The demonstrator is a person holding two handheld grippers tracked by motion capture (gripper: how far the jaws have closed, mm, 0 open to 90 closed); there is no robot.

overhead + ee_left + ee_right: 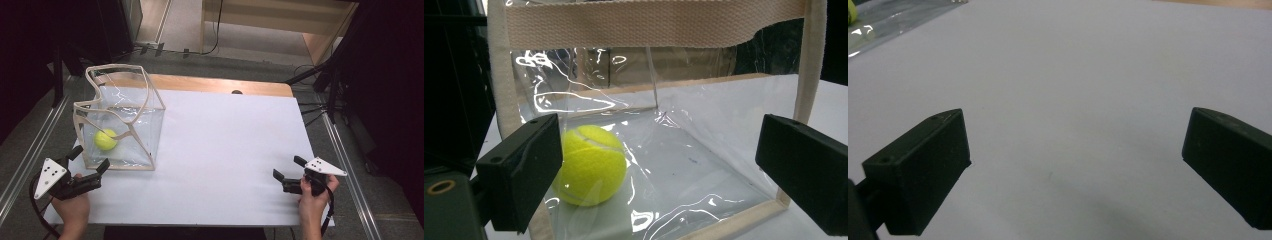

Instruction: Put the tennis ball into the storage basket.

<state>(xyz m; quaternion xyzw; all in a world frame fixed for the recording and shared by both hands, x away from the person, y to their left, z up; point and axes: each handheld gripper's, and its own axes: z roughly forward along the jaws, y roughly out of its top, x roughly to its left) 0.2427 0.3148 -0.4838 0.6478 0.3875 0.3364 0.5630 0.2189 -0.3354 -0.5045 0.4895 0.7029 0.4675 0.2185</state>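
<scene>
Left claw (91, 160) hangs released, jaws wide, right at the near wall of the clear bag (150, 107) on the tabletop (225, 150). The ball (105, 139) sits inside, straight ahead behind the plastic. Right claw (287, 172) is released too, well apart, so the left is nearer.
</scene>
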